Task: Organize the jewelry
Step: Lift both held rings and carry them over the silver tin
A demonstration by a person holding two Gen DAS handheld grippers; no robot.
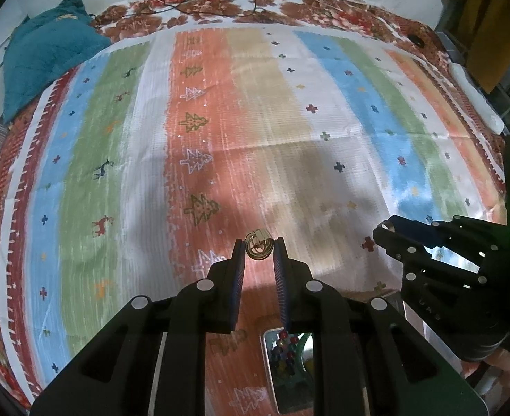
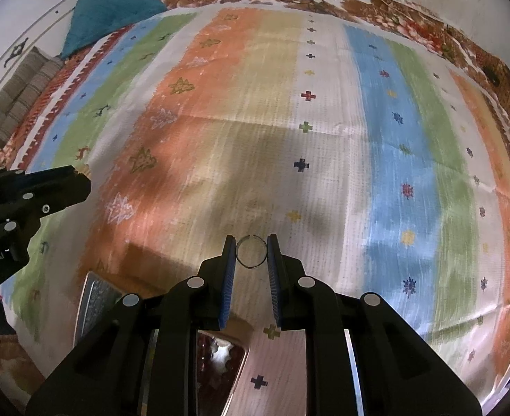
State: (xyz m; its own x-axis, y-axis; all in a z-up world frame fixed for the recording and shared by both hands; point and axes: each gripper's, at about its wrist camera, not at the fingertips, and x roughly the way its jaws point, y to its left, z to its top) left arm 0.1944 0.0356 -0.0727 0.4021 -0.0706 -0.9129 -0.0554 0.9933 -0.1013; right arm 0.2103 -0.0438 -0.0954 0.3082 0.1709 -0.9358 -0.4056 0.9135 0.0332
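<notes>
Gold ring [image 1: 258, 248] pinched in downward-tilted left hand-held gripper [image 1: 259, 251].

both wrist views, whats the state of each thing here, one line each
left claw: shut on the gold ring, held above the cloth
gold ring: pinched at the fingertips, clear of the cloth
right claw: shut on the silver ring
silver ring: pinched by its sides, gap at its top, clear of the cloth
striped cloth: spread flat, creased
teal cloth bundle: crumpled at the far left corner
tray: holds beads, partly hidden
</notes>
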